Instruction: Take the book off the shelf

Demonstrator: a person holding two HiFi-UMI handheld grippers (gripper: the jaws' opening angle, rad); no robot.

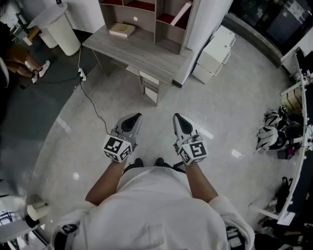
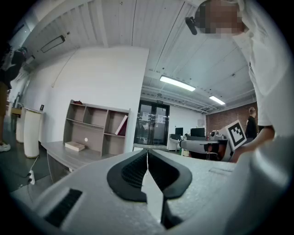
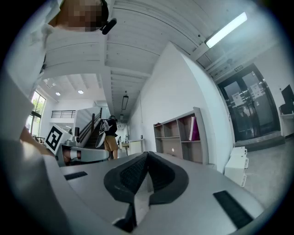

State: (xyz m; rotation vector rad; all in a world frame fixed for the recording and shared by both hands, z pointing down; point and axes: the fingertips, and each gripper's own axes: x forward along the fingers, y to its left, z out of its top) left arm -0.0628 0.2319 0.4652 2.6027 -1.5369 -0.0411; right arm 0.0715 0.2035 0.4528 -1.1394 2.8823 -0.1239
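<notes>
A pink book leans tilted in a compartment of the grey shelf unit on the desk, far ahead of me; it shows as book and book in the gripper views. A second, pale book lies flat on the desk top. My left gripper and right gripper are held level over the floor, side by side, well short of the desk. Both are shut with nothing between the jaws; left gripper and right gripper tips meet.
A grey desk stands ahead with a white drawer cabinet to its right and a white bin to its left. A cable trails across the floor. Helmets and gear lie at the right. A person stands far off.
</notes>
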